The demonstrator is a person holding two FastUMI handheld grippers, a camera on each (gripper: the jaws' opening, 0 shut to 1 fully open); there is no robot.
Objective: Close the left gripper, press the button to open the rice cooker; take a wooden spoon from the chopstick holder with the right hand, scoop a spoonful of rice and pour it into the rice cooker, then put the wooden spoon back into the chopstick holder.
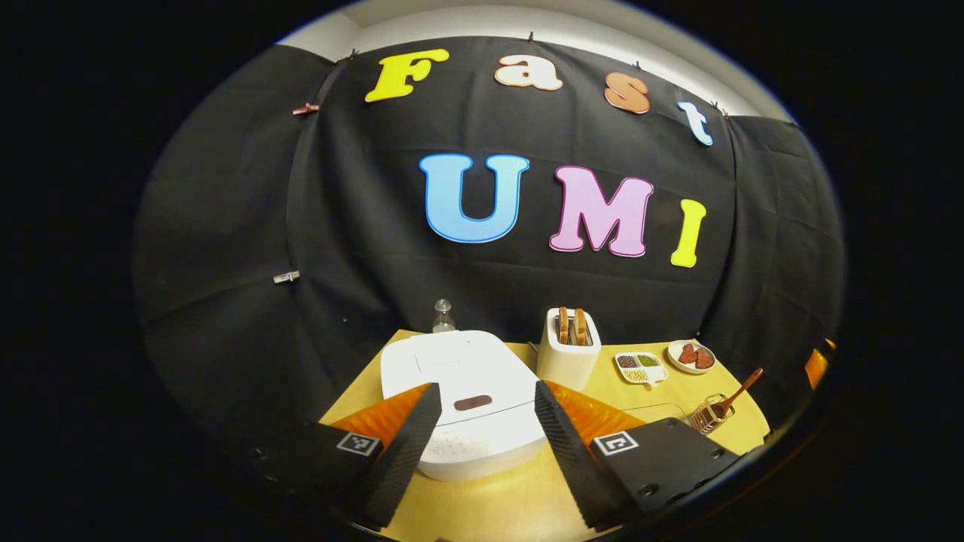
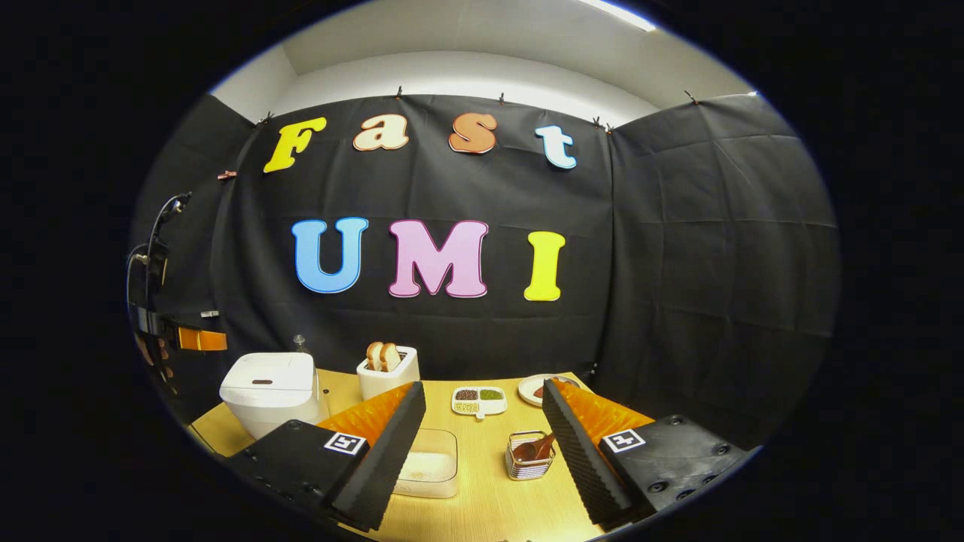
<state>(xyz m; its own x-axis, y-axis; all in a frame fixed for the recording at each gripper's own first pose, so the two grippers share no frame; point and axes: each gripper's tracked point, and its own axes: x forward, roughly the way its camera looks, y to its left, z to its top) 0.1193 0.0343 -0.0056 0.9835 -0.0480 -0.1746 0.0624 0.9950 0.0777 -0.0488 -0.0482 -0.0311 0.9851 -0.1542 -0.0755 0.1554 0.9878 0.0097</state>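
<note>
black cloth walls enclose a yellow wooden tabletop (image 2: 482, 482).

left gripper view: the left claw (image 1: 482, 429) hangs with its fingers well apart, empty, framing the white cooker (image 1: 467, 391). the cooker stands shut, lid down, with a dark oblong button (image 1: 473, 403) on the front of the lid, between the fingers and apart from both. a small bottle (image 1: 443, 316) stands behind the cooker. right of the cooker, a white toaster (image 1: 569, 348) holds two slices upright. further right lie a divided dish (image 1: 641, 367) of grains and a small plate (image 1: 691, 356) with reddish pieces. the wire holder (image 1: 708, 415) stands near the right edge, the spoon (image 1: 736, 395) leaning in it, handle tilted up and to the right.

right gripper view: the right claw (image 2: 482, 444) is likewise spread and empty. between its fingers sits the holder (image 2: 527, 455) with the spoon (image 2: 536, 447) inside (bowl end visible, handle hard to make out). a clear box (image 2: 428, 463) with pale contents lies just beside the left finger. the cooker (image 2: 269, 391) stands at far left, well apart from the holder, the toaster (image 2: 387, 373) just beside it.
</note>
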